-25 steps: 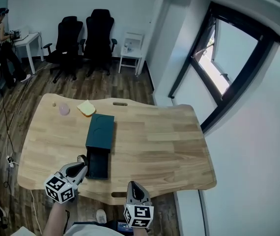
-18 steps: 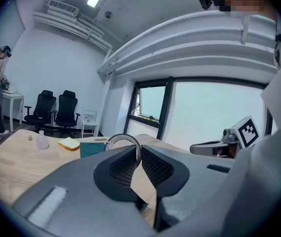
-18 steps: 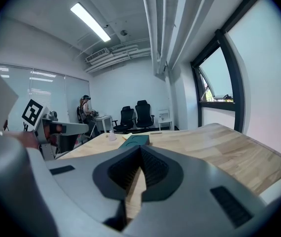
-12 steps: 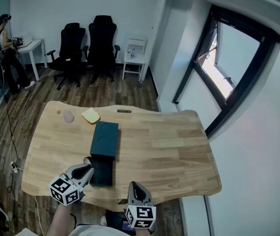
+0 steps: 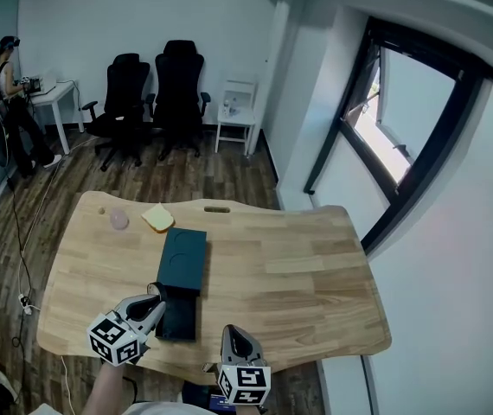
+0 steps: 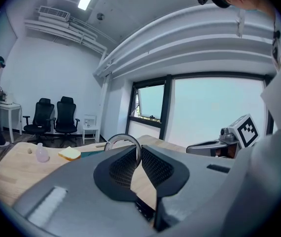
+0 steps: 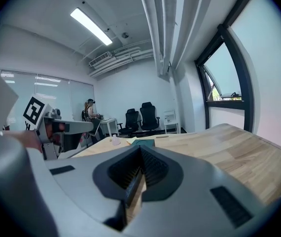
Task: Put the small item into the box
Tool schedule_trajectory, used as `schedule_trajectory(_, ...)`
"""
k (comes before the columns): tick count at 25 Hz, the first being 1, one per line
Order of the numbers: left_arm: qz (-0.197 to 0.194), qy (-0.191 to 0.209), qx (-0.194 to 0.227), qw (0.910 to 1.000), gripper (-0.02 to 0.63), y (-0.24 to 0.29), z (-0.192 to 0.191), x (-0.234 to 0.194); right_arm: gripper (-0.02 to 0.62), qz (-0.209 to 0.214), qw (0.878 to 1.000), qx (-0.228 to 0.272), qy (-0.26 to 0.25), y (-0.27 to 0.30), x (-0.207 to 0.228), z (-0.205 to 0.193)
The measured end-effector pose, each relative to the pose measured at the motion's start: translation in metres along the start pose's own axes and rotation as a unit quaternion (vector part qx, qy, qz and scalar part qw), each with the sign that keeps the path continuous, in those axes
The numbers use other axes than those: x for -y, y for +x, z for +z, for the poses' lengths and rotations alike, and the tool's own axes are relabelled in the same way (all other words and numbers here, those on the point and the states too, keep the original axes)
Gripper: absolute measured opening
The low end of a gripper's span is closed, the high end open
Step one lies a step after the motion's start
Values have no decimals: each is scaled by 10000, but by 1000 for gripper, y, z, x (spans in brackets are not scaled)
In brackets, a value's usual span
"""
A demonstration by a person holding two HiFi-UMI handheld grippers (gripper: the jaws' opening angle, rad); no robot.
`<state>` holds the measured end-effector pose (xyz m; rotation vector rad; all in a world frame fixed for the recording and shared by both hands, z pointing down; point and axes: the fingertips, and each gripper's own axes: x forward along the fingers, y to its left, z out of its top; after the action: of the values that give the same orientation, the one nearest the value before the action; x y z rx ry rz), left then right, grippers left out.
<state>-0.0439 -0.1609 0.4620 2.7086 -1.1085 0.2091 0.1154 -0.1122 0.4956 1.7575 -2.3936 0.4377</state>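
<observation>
At the upper left of the head view, the small pink item (image 5: 118, 220) lies on the wooden table (image 5: 298, 266). A yellow slice (image 5: 156, 218) sits just to its right. Both are well apart from the dark teal box (image 5: 182, 262) at centre left, whose drawer stands open toward the lower edge. By the drawer's left side, the left gripper (image 5: 151, 299) has its jaws pinched on a thin metal ring (image 6: 122, 136). It is hard to tell whether the ring belongs to the drawer. Further right, at the bottom edge, the right gripper (image 5: 232, 331) has its jaws closed together on nothing.
</observation>
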Motion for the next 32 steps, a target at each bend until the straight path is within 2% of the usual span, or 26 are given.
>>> schedule_trajectory(19, -127, -102, -244, 9996, 34, 14, -26, -10, 5, 116, 9997, -219, -71, 12, -6, -19)
schedule_trajectory(32, -235, -246, -941, 9950, 34, 40, -84, -27, 4, -30, 9979, -639, 73, 40, 14, -47)
